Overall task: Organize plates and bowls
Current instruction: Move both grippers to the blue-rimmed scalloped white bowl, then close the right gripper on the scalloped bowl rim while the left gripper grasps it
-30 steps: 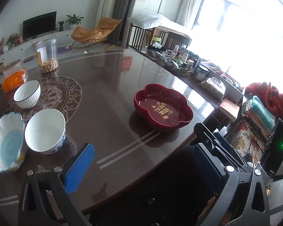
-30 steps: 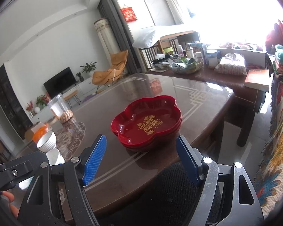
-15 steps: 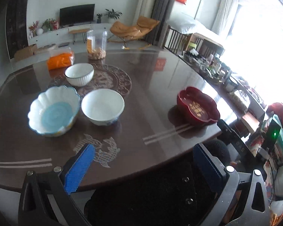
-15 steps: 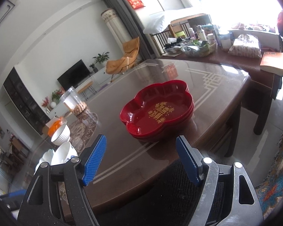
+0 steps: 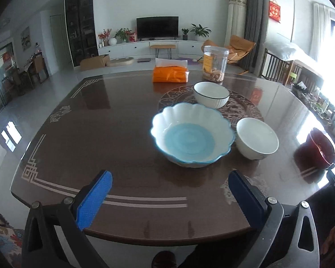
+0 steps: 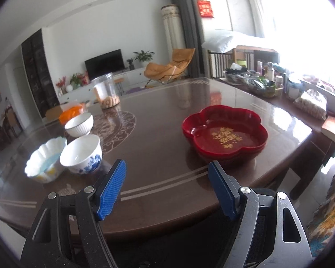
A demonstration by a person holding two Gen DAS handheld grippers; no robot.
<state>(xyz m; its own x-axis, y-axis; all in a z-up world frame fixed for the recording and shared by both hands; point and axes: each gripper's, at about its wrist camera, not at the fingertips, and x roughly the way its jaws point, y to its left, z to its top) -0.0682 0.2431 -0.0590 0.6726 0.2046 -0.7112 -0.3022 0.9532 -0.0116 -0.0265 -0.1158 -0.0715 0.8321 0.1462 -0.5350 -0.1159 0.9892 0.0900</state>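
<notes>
Both claws are released and empty: the left gripper [image 5: 169,197] faces the scalloped bowl [image 5: 191,134] at frame centre, the right gripper [image 6: 166,188] the red plates [image 6: 225,131] at centre right; the glossy table [image 5: 100,138] could let a nudged bowl slide into the white bowl [image 5: 256,138] just beside it

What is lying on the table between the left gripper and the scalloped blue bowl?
Nothing: in the left wrist view, only bare table separates the left gripper from the scalloped blue bowl.
</notes>
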